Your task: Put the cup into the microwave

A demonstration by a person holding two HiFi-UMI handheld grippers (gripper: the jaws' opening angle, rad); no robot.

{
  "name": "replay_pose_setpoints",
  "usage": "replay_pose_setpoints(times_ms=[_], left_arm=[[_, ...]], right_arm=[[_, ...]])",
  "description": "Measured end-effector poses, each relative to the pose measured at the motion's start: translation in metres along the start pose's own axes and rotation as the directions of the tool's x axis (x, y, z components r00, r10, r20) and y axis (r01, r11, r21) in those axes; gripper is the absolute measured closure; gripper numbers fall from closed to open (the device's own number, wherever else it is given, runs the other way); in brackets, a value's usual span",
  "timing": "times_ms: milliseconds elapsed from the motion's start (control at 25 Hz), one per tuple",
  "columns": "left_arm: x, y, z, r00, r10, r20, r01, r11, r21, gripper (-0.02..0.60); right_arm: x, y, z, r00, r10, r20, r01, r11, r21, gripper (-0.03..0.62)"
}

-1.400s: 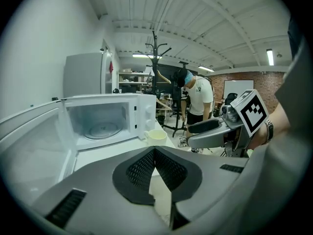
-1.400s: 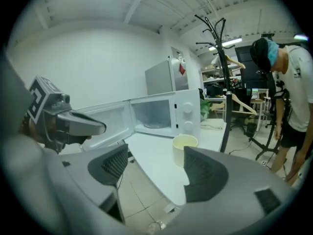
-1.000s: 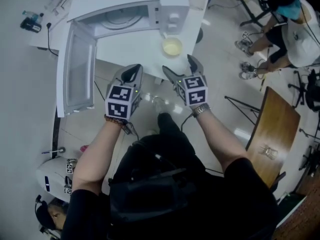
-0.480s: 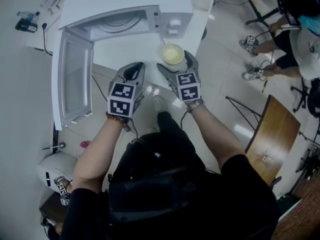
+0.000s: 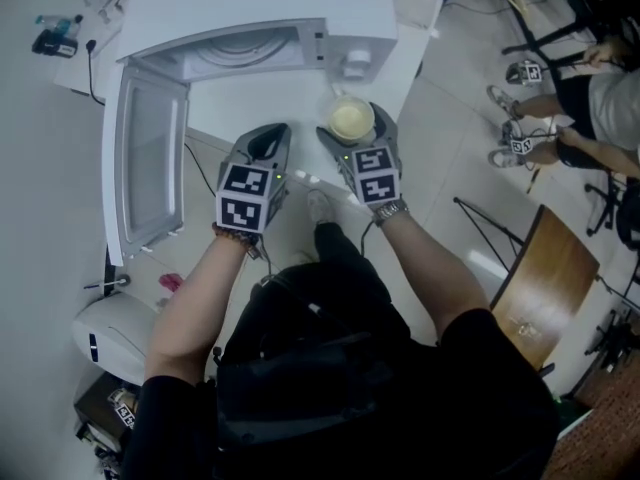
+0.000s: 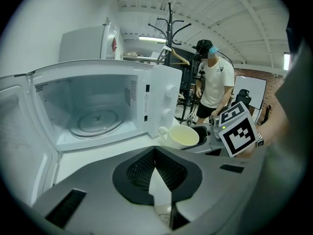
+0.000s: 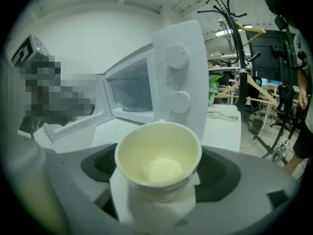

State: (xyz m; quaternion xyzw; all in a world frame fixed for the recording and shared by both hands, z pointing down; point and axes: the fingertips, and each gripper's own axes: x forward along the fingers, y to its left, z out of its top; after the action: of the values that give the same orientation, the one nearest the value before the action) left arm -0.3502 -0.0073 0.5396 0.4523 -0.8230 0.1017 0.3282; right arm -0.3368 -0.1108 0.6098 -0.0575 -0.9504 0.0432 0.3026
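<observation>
A pale yellow cup (image 5: 351,120) (image 6: 183,136) (image 7: 159,158) stands upright on the white table (image 5: 250,98), just in front of the microwave's knob panel. The white microwave (image 5: 250,8) (image 6: 98,102) (image 7: 178,82) has its door (image 5: 150,168) swung wide open to the left, and its glass turntable is bare. My right gripper (image 5: 352,124) (image 7: 159,177) is open, its jaws having just widened, and the cup stands between them with small gaps at the pads. My left gripper (image 5: 268,140) (image 6: 155,153) is shut on nothing, hovering over the table's front edge left of the cup.
Seated people (image 5: 600,118) and a wooden tabletop (image 5: 540,288) are off to the right. A white device (image 5: 110,333) sits on the floor at the lower left. Small items and a cable (image 5: 55,38) lie at the table's far left. A coat rack (image 6: 168,28) stands behind the microwave.
Both grippers moved forward and down toward the table. The right gripper's jaws, short of the cup a second ago, now straddle it. The left gripper stayed shut.
</observation>
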Motion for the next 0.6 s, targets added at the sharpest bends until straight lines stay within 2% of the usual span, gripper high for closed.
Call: replay_pose_setpoints(times_ms=[80,600], left_arm=[[0.001,0.002,-0.001,1.000,0.006,-0.002,-0.006,1.000,-0.004,0.580],[-0.011,0.015,0.001,0.999,0.037,0.021,-0.037,0.999,-0.022,0.580]], right_arm=[[0.000,-0.002,0.001,1.000,-0.007,0.006,0.008,1.000,-0.008,0.115],[-0.005,0.002,0.002,1.000,0.003,-0.003,-0.004,1.000,-0.021,0.126]])
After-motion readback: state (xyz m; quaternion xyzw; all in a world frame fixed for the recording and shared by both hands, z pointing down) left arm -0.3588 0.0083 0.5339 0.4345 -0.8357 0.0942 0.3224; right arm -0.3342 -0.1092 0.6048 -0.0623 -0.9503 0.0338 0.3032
